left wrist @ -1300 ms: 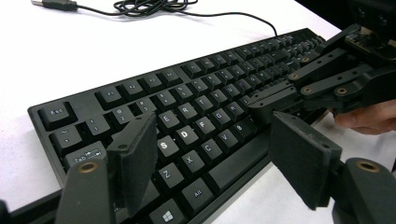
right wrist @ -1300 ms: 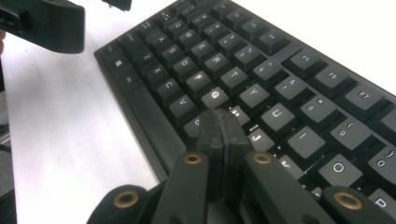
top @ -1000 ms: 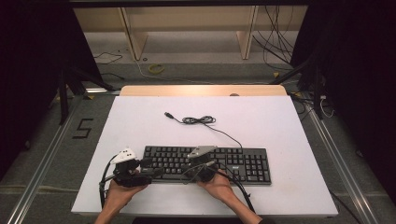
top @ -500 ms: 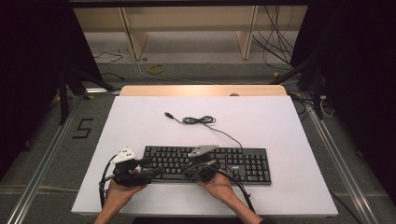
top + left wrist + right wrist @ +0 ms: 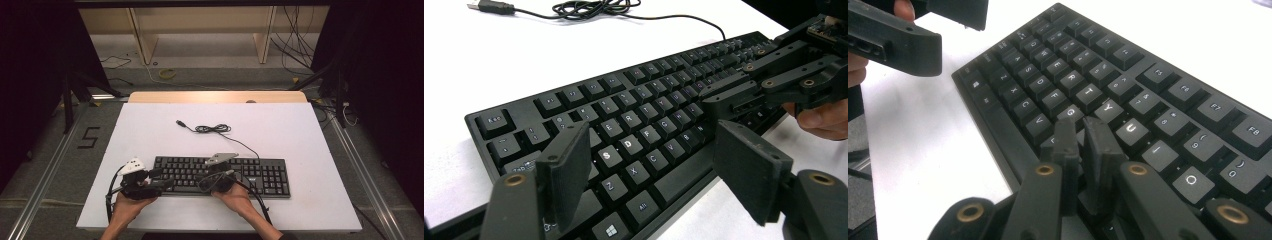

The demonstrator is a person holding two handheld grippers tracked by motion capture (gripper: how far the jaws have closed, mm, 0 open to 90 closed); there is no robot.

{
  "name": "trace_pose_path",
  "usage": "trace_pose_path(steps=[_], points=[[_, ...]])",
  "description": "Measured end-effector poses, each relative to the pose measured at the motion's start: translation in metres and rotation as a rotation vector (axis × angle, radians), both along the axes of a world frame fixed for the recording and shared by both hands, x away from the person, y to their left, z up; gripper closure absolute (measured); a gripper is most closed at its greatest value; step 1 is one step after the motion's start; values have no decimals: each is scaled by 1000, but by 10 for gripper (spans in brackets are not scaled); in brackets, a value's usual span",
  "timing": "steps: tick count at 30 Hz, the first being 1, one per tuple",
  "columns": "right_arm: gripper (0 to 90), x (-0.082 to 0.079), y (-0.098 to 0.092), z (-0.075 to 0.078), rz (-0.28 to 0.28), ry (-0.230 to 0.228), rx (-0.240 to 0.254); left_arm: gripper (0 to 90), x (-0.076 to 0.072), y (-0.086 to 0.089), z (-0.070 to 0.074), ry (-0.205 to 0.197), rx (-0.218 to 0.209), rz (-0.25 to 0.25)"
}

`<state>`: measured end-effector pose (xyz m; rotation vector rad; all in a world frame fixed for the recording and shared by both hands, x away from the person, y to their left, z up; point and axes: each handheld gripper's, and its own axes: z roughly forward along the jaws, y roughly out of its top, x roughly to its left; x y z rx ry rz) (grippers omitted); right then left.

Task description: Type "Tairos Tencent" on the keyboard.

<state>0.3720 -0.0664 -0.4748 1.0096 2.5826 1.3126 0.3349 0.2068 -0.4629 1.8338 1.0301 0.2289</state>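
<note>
A black keyboard [image 5: 260, 172] [image 5: 634, 115] [image 5: 1098, 70] lies near the front of the white table [image 5: 300, 130]. Its cable [image 5: 212, 129] [image 5: 599, 7] runs back in a loose coil, with the plug lying free. My left gripper [image 5: 162, 180] [image 5: 651, 145] hovers open over the keyboard's left end, nothing between its jaws. My right gripper [image 5: 200, 179] [image 5: 1079, 132] [image 5: 719, 97] points down at the middle letter keys near H. Its jaws stand almost together, having just been opening a little, and hold nothing.
Wooden shelving stands behind the table's far edge. A yellow ring [image 5: 167, 73] and loose cables lie on the floor there. A "5" mark [image 5: 89, 137] is on the floor at the left. Metal rails run along both sides.
</note>
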Motion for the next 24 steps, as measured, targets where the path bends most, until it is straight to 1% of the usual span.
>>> trace_pose_path(steps=[5, 9, 12, 14, 18, 21, 24], points=[[826, 0, -1, 1, 0, -3, 9, 309, 0, 0, 0, 1, 2, 1], [791, 1, -2, 3, -1, -4, 18, 309, 0, 0, 0, 0, 2, 1], [724, 1, -2, 3, 0, -2, 28, 308, 0, 0, 0, 0, 3, 0], [700, 1, -3, 4, 2, -1, 35, 308, 0, 0, 0, -1, 4, 0], [621, 2, -3, 6, 3, -3, 47, 307, 0, 0, 0, 1, 4, 2], [587, 2, -3, 7, 5, -2, 50, 307, 0, 0, 0, 1, 4, 3], [512, 3, -2, 9, 6, 3, 43, 306, 0, 0, 0, 1, 4, 3]])
